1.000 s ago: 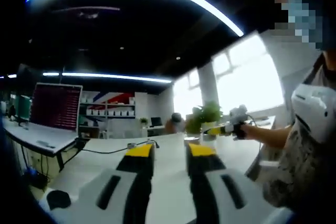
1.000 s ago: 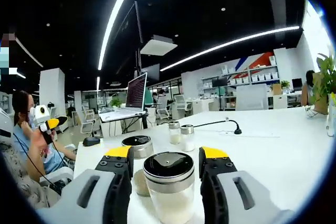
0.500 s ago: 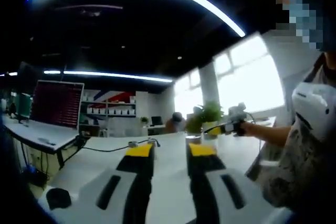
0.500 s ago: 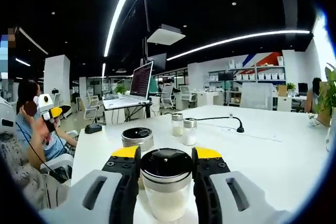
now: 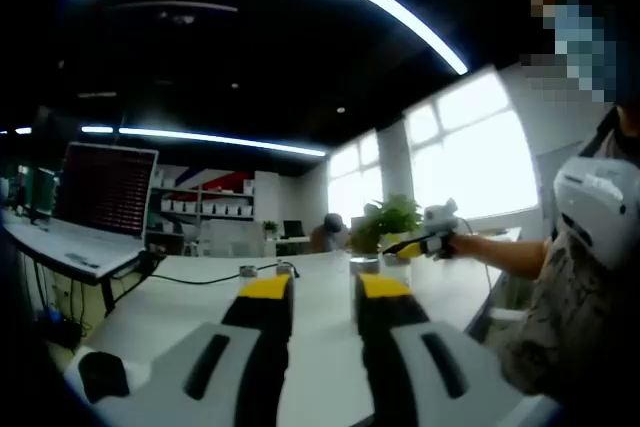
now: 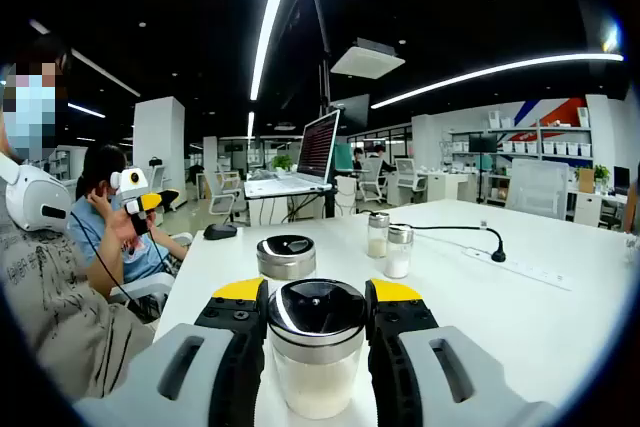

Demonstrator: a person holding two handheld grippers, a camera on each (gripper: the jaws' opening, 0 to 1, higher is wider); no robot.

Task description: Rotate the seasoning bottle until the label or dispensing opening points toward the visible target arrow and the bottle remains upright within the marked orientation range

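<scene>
Two grippers work over a white table (image 6: pixel 560 327) in an open office. In the left gripper view, the left gripper (image 5: pixel 323 292) hangs above the table with its yellow-tipped jaws a narrow gap apart and nothing between them. Further right in that view the right gripper (image 5: pixel 425 244) shows small, at the end of the person's outstretched arm, near a green plant (image 5: pixel 388 219).

In the right gripper view, a person sits at far left, and the left gripper (image 6: pixel 135 197) shows there, held up away from the table. At the centre, the right gripper (image 6: pixel 316 297) has its jaws pressed against both sides of the seasoning bottle (image 6: pixel 316 347), a clear jar with a shiny dark lid, standing upright on the table. Just behind it sits a second jar (image 6: pixel 287 257), and further back and to the right stand two small shakers (image 6: pixel 388 242) and a power strip (image 6: pixel 525 269).

No target arrow can be made out. The step in hand looks like the turning itself. The next move likely calls for a slow twist of the wrist, keeping the bottle vertical.
</scene>
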